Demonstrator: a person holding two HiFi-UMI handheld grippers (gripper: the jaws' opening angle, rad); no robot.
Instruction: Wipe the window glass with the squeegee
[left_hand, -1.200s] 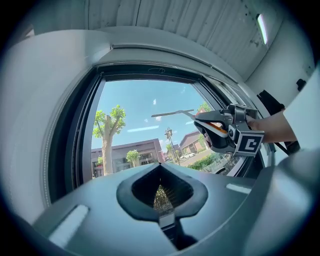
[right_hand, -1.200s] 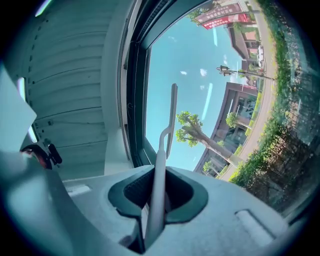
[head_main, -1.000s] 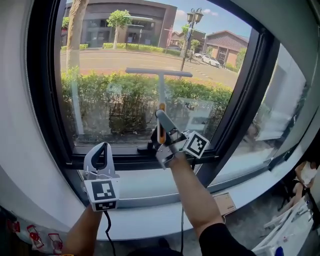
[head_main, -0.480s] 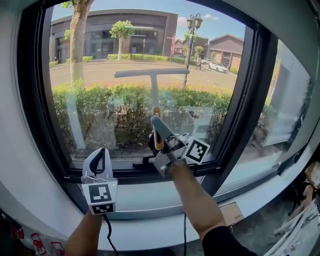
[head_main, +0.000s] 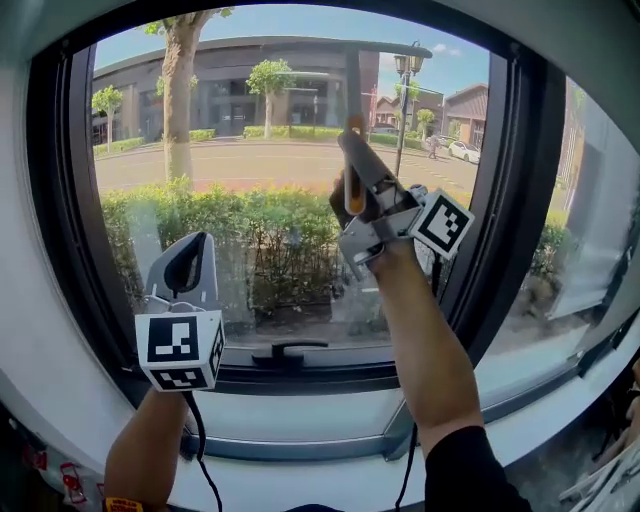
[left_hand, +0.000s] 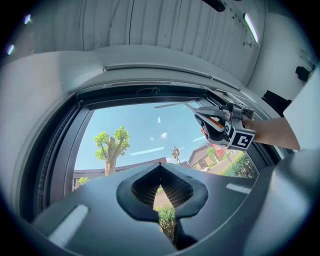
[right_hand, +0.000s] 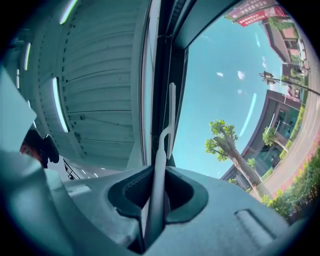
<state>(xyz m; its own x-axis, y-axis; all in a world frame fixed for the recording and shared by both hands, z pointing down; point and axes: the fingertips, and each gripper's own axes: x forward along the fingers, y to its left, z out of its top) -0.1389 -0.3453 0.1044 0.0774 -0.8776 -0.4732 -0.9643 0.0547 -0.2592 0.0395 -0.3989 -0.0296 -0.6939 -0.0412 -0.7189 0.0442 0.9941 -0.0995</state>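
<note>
Grippers: 2, the left gripper (head_main: 190, 262) and the right gripper (head_main: 352, 150)
Squeegee (right_hand: 157, 175): 1, between the right gripper's jaws
Window handle (head_main: 290, 352): 1, below both grippers

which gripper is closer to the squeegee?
Right. The right gripper is shut on the squeegee handle, with the blade up by the window top edge. The left gripper is low and to the left, shut on nothing, clear of it.
</note>
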